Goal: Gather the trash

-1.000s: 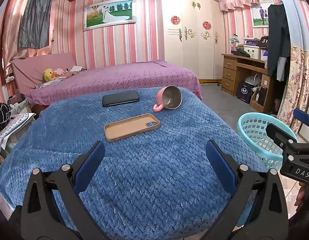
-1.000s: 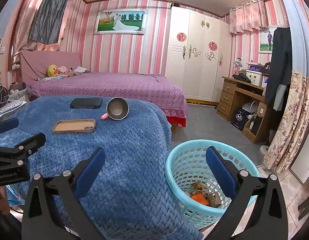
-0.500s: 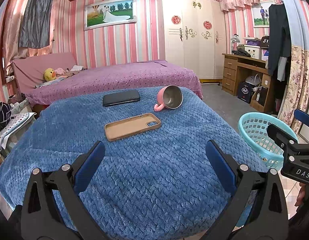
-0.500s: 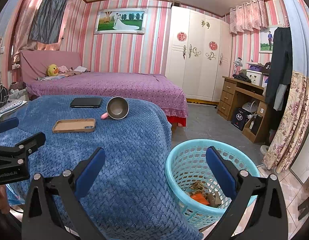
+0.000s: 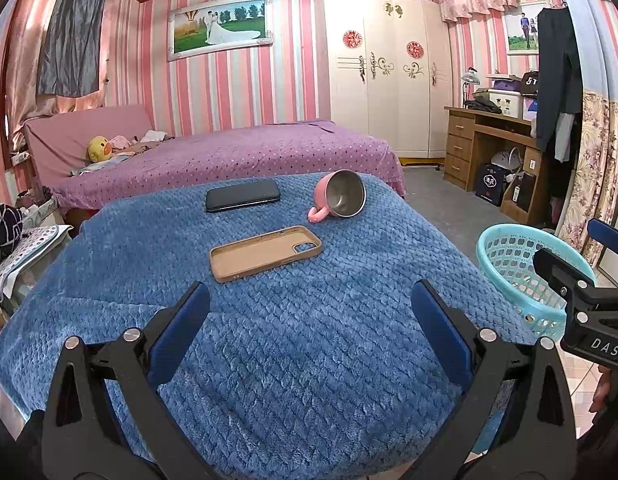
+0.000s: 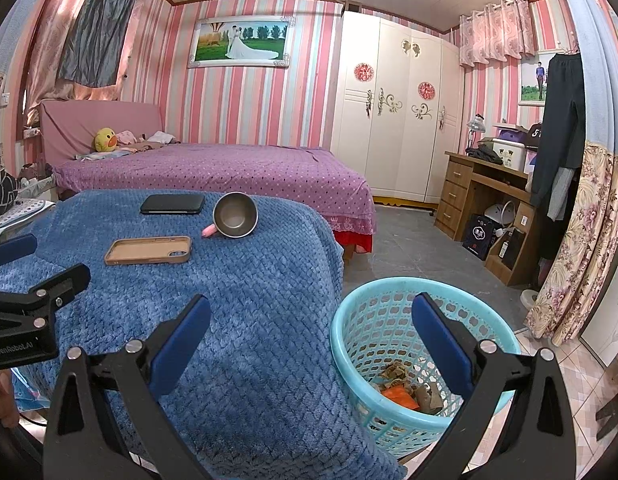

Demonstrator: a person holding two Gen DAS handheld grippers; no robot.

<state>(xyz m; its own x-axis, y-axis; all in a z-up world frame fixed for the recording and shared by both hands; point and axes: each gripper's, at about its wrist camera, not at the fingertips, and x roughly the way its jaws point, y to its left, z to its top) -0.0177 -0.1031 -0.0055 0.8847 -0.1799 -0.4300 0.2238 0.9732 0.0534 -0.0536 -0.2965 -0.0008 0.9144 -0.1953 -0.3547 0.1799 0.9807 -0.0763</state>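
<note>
Both claws stand wide open and hold nothing. The left claw (image 5: 309,320) hovers over the near edge of the bench (image 5: 349,360), which is draped in a blue waffle-textured blanket. The right claw (image 6: 309,332) hangs off the bench's right edge, straddling the line between blanket and the pale turquoise plastic mesh basket (image 6: 349,344) that sits on the floor just beside that edge.

The trash (image 6: 405,390), crumpled brown scraps and an orange piece, lies in the bottom of the basket. No loose litter shows on the bench. What lies there looks like belongings: a tan phone case (image 5: 265,254) lying open side up near the middle, a black rectangular phone or wallet (image 5: 243,196) toward the far edge, and a pink mug with a steel lining (image 5: 341,200) tipped on its side near the far right corner.

By my judgement the collecting is done or nearly done, and the step in hand is a last check. To do it well, sweep both cameras slowly along the bench edges and the floor around the basket, where small scraps could hide in the blanket's folds. Leave the case, the black item and the mug alone unless they are meant to go. Keep the right claw clear of the basket rim, which is light and would likely tip if knocked.
</note>
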